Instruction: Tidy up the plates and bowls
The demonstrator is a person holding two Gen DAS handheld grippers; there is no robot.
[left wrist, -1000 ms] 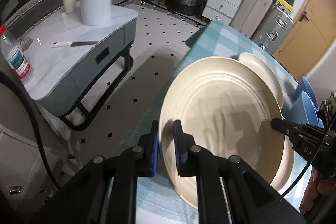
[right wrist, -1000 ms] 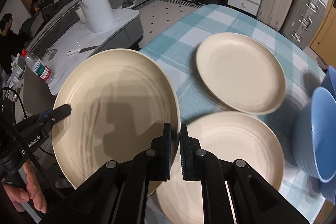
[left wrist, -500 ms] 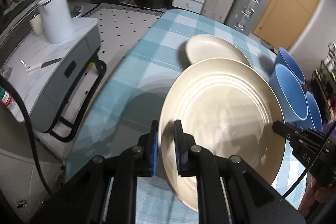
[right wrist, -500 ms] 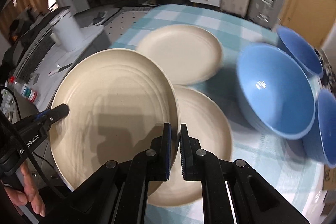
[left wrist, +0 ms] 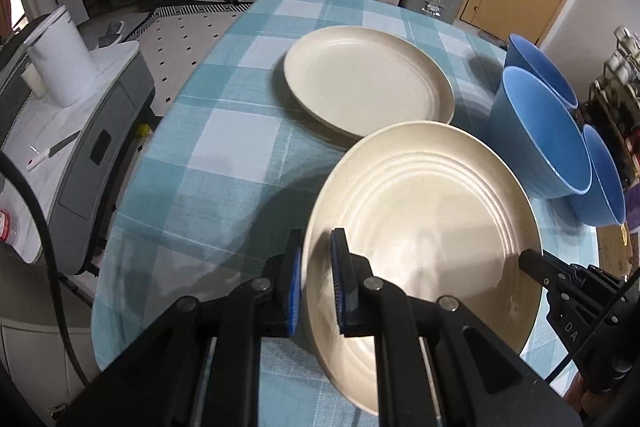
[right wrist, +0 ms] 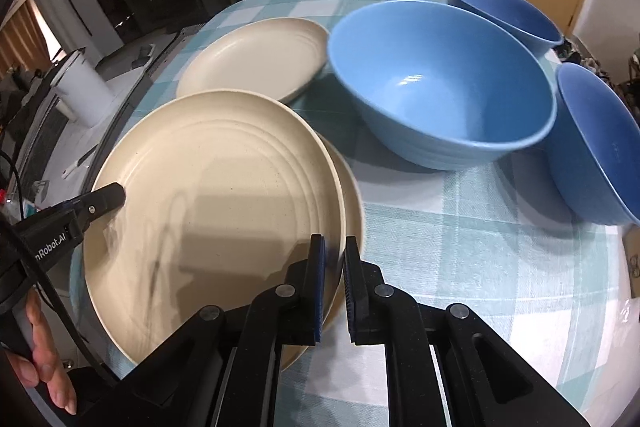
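A cream plate (left wrist: 424,219) hangs tilted over the checked table, gripped at opposite rims. My left gripper (left wrist: 316,279) is shut on its near-left rim. My right gripper (right wrist: 334,279) is shut on the other rim and shows in the left wrist view as a black tip (left wrist: 530,263). In the right wrist view the held plate (right wrist: 216,203) covers most of a second cream plate (right wrist: 353,211) lying on the cloth. A third cream plate (right wrist: 256,59) lies farther back. Three blue bowls (right wrist: 436,87) (right wrist: 504,11) (right wrist: 592,139) stand to the right of the plates.
The teal checked tablecloth (left wrist: 224,155) ends at a curved edge on the left. Beyond it stands a grey side table (left wrist: 92,131) with a white canister (left wrist: 60,63). Drawers, a basket, suitcases and a wooden door line the far wall. A hand (right wrist: 44,359) holds the left gripper.
Both grippers carried the plate from beyond the table's left edge to over the cloth, toward the blue bowls. It now hangs above the near plate. Both grips stayed shut.
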